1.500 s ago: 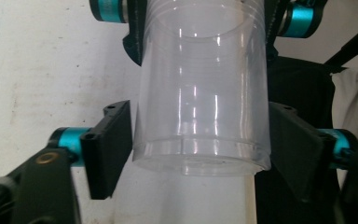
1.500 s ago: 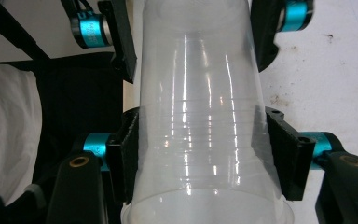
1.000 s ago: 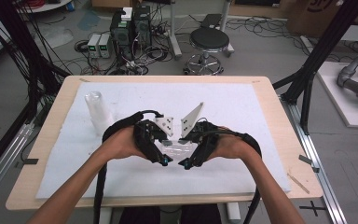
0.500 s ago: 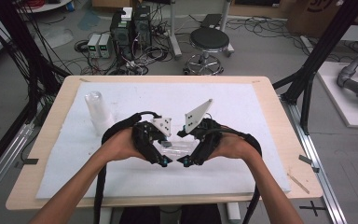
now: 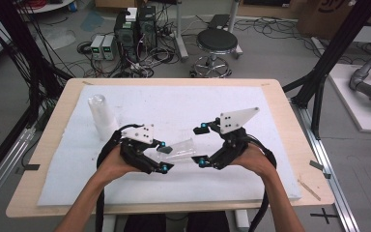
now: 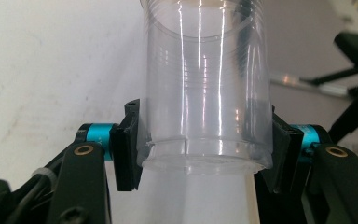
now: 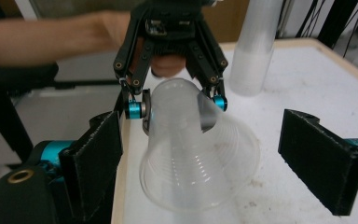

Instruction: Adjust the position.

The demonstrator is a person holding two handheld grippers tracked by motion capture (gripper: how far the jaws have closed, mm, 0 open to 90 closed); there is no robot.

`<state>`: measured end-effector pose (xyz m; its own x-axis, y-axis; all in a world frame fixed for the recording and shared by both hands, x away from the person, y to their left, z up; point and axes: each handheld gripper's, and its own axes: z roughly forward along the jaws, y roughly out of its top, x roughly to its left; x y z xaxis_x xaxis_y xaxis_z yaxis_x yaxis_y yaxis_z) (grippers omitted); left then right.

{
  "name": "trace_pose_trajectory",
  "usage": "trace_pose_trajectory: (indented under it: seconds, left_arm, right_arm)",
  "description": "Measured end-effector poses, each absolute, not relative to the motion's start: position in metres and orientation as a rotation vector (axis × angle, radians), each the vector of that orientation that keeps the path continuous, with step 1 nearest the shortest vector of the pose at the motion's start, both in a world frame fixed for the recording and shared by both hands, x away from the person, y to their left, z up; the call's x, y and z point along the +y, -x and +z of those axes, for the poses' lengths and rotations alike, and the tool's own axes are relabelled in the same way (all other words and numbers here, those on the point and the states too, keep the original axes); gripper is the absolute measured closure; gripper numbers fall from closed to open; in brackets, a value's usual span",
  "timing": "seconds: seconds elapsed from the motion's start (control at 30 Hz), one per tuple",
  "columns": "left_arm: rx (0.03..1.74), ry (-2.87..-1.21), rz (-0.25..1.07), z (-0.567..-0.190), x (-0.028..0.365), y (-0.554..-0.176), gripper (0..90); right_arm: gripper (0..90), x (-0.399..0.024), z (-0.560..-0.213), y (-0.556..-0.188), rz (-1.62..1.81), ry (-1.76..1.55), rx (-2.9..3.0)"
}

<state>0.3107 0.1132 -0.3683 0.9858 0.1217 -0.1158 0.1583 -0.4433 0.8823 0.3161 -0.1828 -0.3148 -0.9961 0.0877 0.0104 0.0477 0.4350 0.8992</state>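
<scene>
A clear plastic cup (image 5: 179,149) lies on its side above the white mat, with my left gripper (image 5: 163,155) shut on its base end. In the left gripper view the pads (image 6: 126,154) press both sides of the cup (image 6: 205,93) just above its bottom rim. My right gripper (image 5: 201,144) stands open to the right of the cup's mouth; its jaws have just been opening. In the right gripper view the cup (image 7: 200,158) points its mouth at me between the wide pads (image 7: 324,165), touching neither. Behind it the left gripper (image 7: 175,105) grips the base.
A tall stack of clear cups (image 5: 101,113) stands upright at the mat's back left, also the stack (image 7: 256,46) in the right gripper view. The white mat (image 5: 188,101) covers most of the wooden table (image 5: 290,145). A stool and electronics sit beyond the far edge.
The two hands have drawn apart. My left gripper moved left and lower with the cup. My right gripper moved right, off the cup, with its jaws wider.
</scene>
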Motion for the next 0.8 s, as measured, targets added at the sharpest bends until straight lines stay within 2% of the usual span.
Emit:
trace_pose_trajectory:
  seconds: [0.2,0.8]
  left_arm:
    - [0.231,-1.816,-0.029,-0.385,0.130,-0.306,41.6]
    - [0.202,-1.711,-0.031,-0.385,0.133,-0.303,41.6]
  right_arm:
    - [13.6,-0.193,-0.328,-0.308,1.830,-0.158,2.506]
    - [13.6,-0.195,-0.358,-0.310,2.009,-0.210,2.387]
